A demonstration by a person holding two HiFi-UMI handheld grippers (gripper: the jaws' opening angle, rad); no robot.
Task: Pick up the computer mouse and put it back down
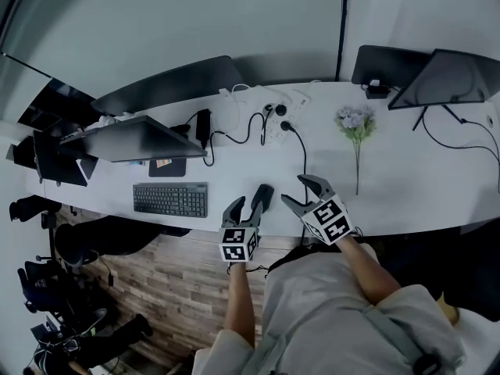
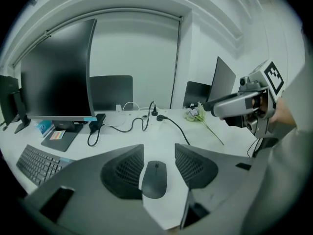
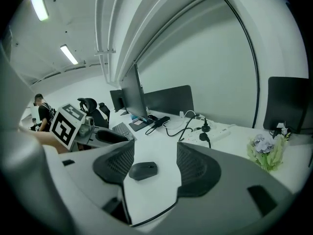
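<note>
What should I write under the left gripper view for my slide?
Open left gripper aimed at the dark computer mouse on the white desk.

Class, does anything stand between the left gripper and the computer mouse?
Nothing visible does. The mouse lies on bare desk right ahead of the left gripper, framed by its open jaws, neither pad touching it.
</note>
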